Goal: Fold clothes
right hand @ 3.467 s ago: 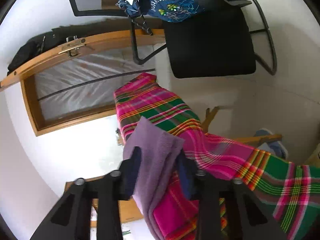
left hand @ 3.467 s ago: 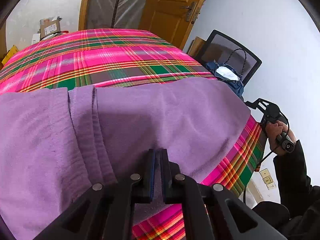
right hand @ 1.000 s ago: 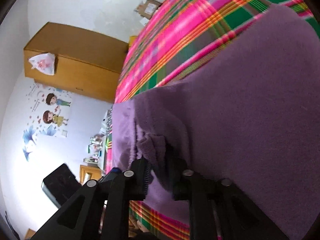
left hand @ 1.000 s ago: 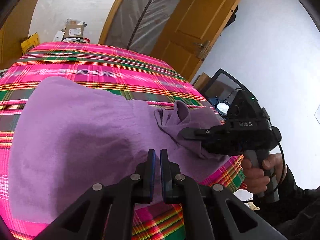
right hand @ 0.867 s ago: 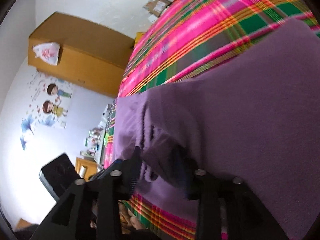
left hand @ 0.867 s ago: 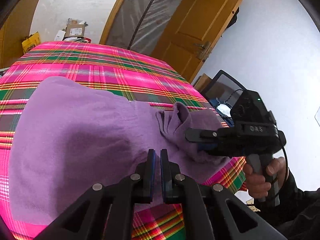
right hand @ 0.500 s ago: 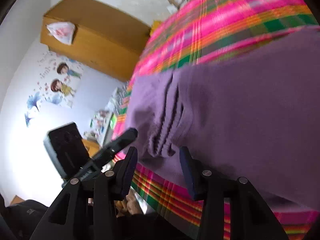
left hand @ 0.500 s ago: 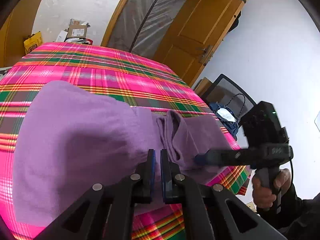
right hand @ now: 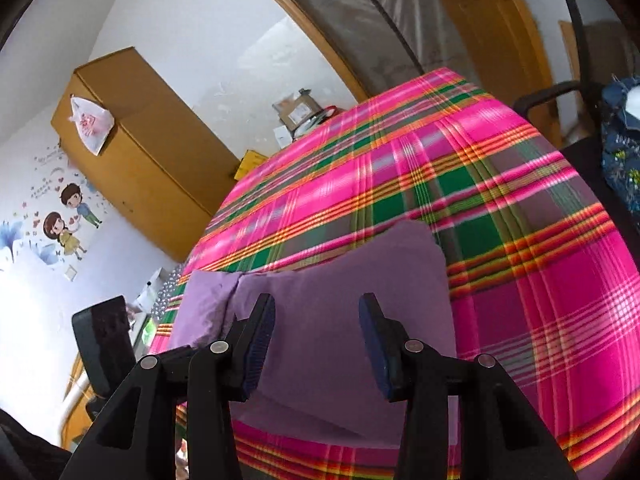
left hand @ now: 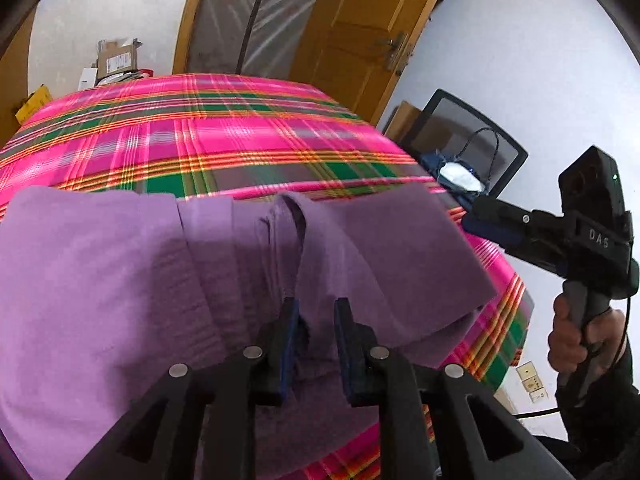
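Only readable writing is "DAS" on the right gripper (left hand: 476, 220), jaws wide apart, holding nothing. Left gripper (left hand: 316, 320) has just been opening, purple garment (left hand: 120, 280) loose between them, lying on the plaid tablecloth (left hand: 240, 136).

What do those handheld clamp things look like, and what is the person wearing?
Each is black plastic with silver screws and two blue-padded fingers. The right gripper has a box-shaped camera block marked "DAS", a grey pistol handle and a thin black cable. The sleeve is dark.
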The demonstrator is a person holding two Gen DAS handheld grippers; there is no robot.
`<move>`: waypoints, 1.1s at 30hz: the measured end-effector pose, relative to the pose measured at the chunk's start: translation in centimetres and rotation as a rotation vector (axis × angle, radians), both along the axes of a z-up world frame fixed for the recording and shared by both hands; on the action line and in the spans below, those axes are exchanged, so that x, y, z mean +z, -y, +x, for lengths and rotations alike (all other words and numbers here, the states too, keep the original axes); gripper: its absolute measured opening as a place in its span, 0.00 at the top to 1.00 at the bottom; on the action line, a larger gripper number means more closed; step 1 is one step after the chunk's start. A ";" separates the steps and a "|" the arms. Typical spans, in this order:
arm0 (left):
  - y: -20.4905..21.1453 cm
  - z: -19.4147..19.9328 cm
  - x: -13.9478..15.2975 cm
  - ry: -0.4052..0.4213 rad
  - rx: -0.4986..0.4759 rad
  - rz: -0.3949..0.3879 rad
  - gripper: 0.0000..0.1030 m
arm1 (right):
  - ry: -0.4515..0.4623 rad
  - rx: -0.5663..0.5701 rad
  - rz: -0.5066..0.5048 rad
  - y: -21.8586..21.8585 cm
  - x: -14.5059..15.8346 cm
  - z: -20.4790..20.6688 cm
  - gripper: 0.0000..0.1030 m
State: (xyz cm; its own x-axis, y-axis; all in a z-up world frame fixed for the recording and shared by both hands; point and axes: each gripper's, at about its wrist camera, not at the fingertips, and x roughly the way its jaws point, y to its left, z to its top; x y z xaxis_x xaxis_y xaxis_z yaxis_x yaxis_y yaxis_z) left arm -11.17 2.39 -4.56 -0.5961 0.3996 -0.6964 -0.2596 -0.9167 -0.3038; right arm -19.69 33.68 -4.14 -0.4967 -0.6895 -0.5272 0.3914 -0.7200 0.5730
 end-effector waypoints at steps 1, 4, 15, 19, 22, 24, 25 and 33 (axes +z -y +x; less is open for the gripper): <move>0.0 0.2 0.0 -0.005 -0.001 -0.005 0.87 | 0.000 0.000 0.004 -0.1 -0.1 -0.1 0.56; -0.1 1.1 0.2 -0.025 -0.008 -0.022 0.96 | -0.008 -0.006 0.020 0.9 -0.1 -0.1 0.56; 1.3 2.3 0.2 0.005 0.020 0.024 0.95 | -0.071 -0.132 0.109 -0.8 -0.3 -2.1 0.56; 1.1 2.6 1.8 -0.041 0.020 0.054 0.95 | -0.106 -0.114 0.257 0.8 -0.1 -2.8 0.73; 0.1 2.1 2.6 -0.073 -0.014 0.060 0.95 | -0.088 -0.066 0.303 2.1 -0.8 -3.7 0.83; -0.6 1.6 2.5 -0.064 -0.026 0.050 0.95 | -0.084 -0.048 0.324 2.7 -1.1 -4.0 0.83; -0.8 1.4 2.4 -0.056 -0.030 0.047 0.95 | -0.091 -0.042 0.330 2.8 -1.0 -4.1 0.83; -0.2 2.2 5.9 -0.156 -0.037 0.125 0.95 | -0.117 0.007 0.299 2.6 -0.1 -4.2 0.82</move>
